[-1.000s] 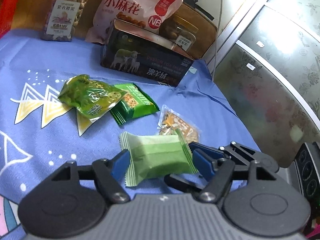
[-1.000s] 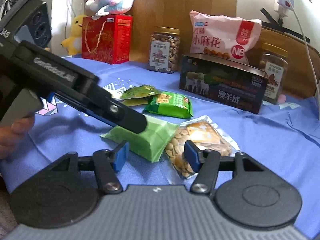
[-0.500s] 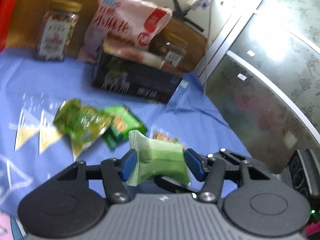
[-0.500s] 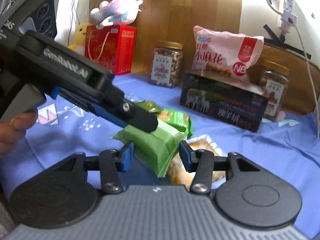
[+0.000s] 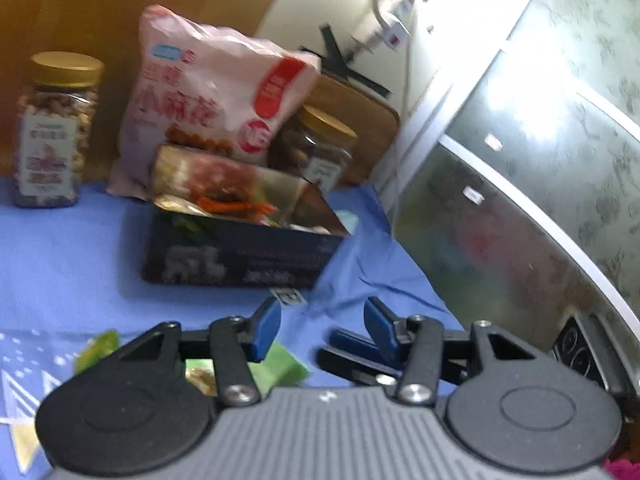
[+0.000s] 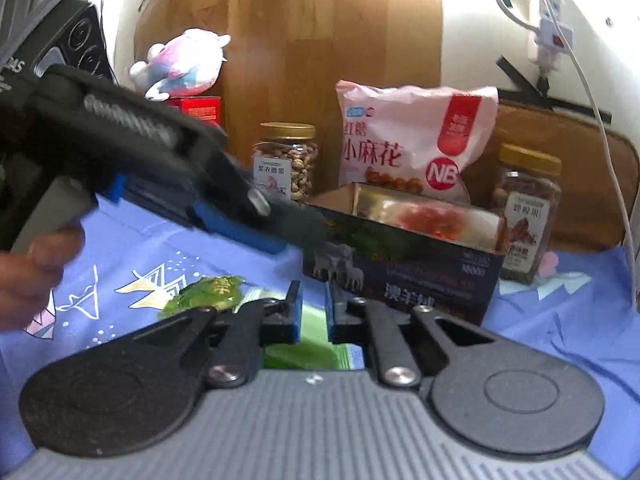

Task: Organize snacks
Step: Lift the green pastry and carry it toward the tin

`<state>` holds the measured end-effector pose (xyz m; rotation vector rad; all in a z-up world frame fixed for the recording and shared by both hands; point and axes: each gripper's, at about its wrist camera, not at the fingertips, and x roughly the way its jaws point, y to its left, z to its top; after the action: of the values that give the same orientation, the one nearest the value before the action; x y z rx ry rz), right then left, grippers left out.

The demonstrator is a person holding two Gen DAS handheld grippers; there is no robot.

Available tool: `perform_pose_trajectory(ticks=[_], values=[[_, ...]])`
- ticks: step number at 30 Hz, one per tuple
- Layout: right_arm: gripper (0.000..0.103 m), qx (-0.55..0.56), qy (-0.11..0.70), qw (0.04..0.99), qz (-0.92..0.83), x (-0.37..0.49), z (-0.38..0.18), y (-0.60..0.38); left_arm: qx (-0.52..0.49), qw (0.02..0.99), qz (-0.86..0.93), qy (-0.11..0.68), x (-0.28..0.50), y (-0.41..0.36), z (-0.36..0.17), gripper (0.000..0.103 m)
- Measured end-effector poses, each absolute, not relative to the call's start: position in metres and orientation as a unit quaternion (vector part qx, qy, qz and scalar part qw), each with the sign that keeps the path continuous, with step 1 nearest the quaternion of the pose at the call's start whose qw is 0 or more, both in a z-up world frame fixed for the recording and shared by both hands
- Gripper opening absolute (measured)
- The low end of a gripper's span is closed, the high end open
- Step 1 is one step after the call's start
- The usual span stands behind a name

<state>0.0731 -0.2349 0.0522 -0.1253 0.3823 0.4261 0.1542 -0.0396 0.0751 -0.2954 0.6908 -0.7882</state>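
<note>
Our left gripper (image 5: 322, 322) is closing with nothing between its fingers. Our right gripper (image 6: 311, 312) is closing too, and a green snack packet (image 6: 314, 334) shows between its fingers, before the dark box (image 6: 404, 276).

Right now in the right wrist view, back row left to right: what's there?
Plush toy → gold-lidded nut jar → pink snack bag → second gold-lidded jar.

Green pkt (image 6: 316, 330) gone from left gripper (image 5: 320, 326)
</note>
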Motion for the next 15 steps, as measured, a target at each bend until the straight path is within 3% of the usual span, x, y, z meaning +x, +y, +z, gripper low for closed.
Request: perform_pose_trajectory(ticks=[3, 5, 6, 9, 11, 15], values=[[0.030, -0.046, 0.202, 0.957, 0.201, 0.073, 0.044, -0.247, -0.153, 0.853, -0.356, 0.349, 0.160, -0.026, 0.064, 0.048], [0.052, -0.031, 0.218, 0.953, 0.206, 0.077, 0.036, -0.252, -0.164, 0.843, -0.354, 0.371, 0.164, -0.023, 0.053, 0.052], [0.057, -0.025, 0.224, 0.951, 0.210, 0.080, 0.033, -0.252, -0.166, 0.839, -0.352, 0.380, 0.166, -0.023, 0.048, 0.055], [0.064, -0.033, 0.240, 0.946, 0.216, 0.088, 0.027, -0.248, -0.166, 0.829, -0.352, 0.401, 0.172, -0.033, 0.036, 0.055], [0.078, -0.048, 0.254, 0.939, 0.228, 0.096, 0.022, -0.246, -0.166, 0.817, -0.360, 0.419, 0.174, -0.041, 0.029, 0.057], [0.082, -0.059, 0.282, 0.928, 0.235, 0.116, 0.012, -0.247, -0.148, 0.819, -0.355, 0.425, 0.175, -0.056, 0.021, 0.063]])
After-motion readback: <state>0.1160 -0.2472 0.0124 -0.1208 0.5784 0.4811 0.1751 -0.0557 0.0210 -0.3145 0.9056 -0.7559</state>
